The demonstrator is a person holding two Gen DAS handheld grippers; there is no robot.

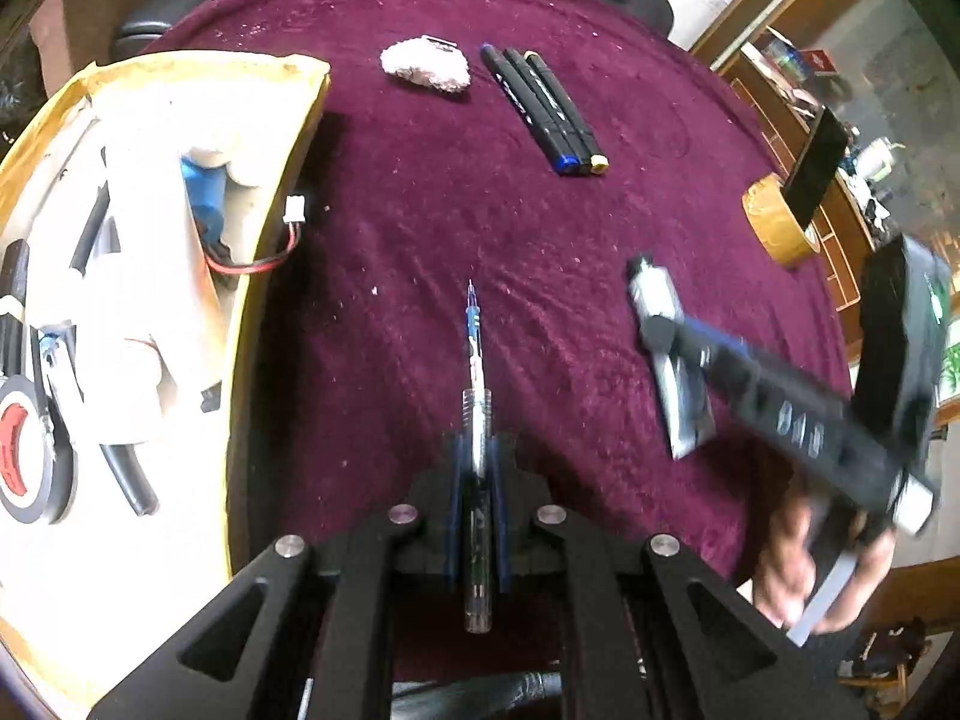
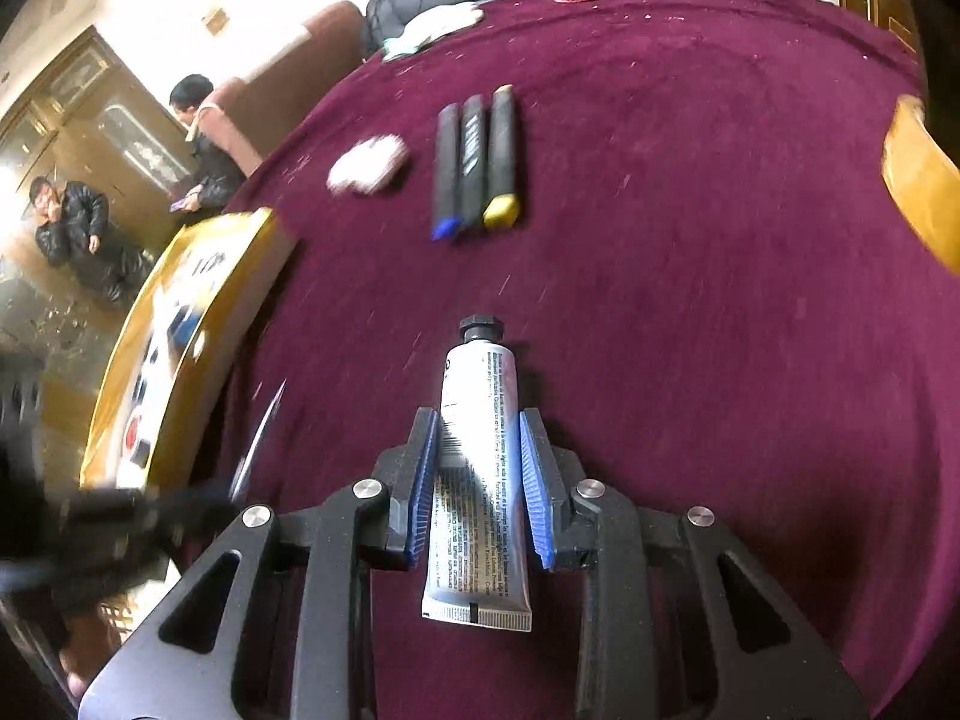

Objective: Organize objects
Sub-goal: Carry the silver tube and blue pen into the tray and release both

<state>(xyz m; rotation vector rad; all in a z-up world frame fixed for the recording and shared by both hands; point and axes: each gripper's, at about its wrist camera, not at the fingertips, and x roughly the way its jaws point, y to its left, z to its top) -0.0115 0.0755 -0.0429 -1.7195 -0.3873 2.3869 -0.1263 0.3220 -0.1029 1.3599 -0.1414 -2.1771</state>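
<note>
Two grippers were loaded above the table (image 1: pixel 600 30): your right gripper (image 2: pixel 477 480) had its jaws clamped on a printed tube (image 2: pixel 477 480) mid-table, and your left gripper (image 1: pixel 477 498), jaws together on a clear pen (image 1: pixel 476 420), hung beside the yellow-rimmed box (image 1: pixel 312 120) at the left edge.

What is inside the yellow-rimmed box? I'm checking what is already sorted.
The yellow-rimmed box shows a black-and-red tape roll, a blue battery with red-black wire and black tubing; white packing hides anything beneath.
</note>
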